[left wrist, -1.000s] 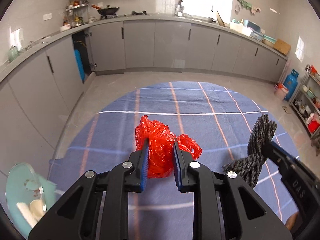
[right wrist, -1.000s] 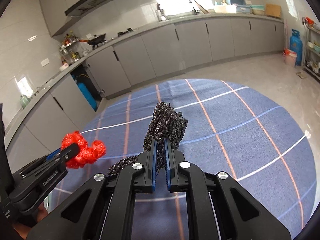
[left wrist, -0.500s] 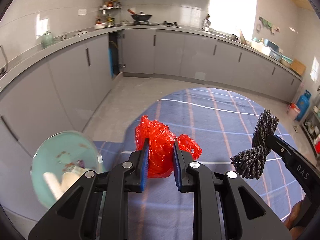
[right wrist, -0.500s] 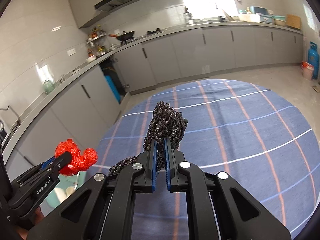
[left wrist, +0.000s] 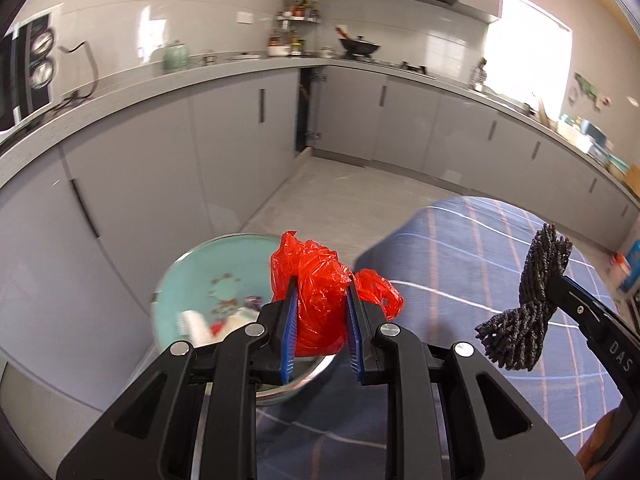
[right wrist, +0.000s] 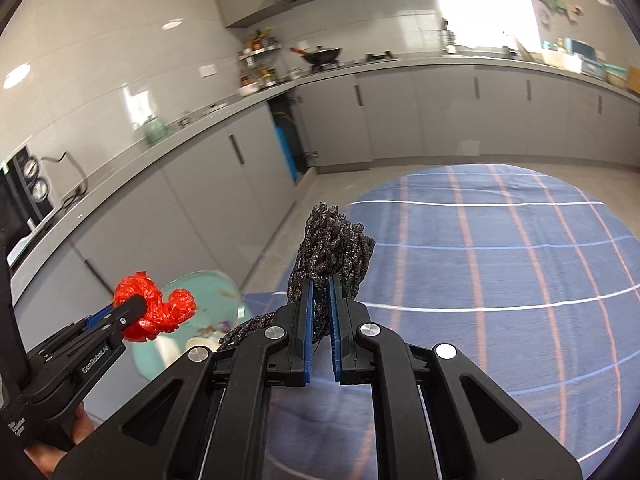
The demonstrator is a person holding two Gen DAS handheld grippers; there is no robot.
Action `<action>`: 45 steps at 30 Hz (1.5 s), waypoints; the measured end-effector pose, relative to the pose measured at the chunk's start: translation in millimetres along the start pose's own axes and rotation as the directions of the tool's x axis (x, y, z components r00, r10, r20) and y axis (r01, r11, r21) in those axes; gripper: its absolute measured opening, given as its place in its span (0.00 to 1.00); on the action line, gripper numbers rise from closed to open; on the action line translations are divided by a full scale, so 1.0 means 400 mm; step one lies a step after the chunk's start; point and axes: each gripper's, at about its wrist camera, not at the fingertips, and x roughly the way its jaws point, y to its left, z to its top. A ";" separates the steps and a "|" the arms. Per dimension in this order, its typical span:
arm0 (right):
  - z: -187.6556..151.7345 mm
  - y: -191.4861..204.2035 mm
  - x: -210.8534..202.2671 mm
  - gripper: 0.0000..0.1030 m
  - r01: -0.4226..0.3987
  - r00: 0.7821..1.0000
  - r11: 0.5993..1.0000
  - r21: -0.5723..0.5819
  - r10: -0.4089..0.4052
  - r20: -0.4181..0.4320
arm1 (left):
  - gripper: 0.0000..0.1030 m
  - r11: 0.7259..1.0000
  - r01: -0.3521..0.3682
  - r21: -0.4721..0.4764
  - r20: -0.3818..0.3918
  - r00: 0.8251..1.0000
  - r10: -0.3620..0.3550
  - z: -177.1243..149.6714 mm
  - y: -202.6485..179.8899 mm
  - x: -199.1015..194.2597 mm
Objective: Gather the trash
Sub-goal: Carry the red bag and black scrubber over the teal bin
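Note:
My left gripper [left wrist: 320, 292] is shut on a crumpled red plastic bag [left wrist: 320, 300] and holds it in the air at the near right rim of a teal bin [left wrist: 200, 276] with scraps inside. It also shows in the right wrist view [right wrist: 136, 312] with the red bag [right wrist: 160, 312] over the bin [right wrist: 216, 292]. My right gripper [right wrist: 320, 284] is shut on a bundle of black knotted cord [right wrist: 332, 248], held above the blue checked tablecloth [right wrist: 500, 272]. The cord also shows at the right of the left wrist view [left wrist: 524, 312].
The bin stands at the left edge of the round table [left wrist: 480, 264]. Grey kitchen cabinets [left wrist: 160, 168] and a counter run along the left and back walls. Tiled floor [left wrist: 340, 200] lies between table and cabinets. A microwave [right wrist: 24, 192] sits on the counter at left.
Both grippers have swung left with their loads. The teal bin has come from the lower left toward the centre of the left wrist view, now just behind the red bag.

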 end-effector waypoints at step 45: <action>-0.063 0.358 0.207 0.08 -0.153 0.984 0.957 -0.248 0.123 -0.133 | 0.21 0.983 -0.093 -0.158 -0.064 0.994 0.084 -0.025 0.257 0.087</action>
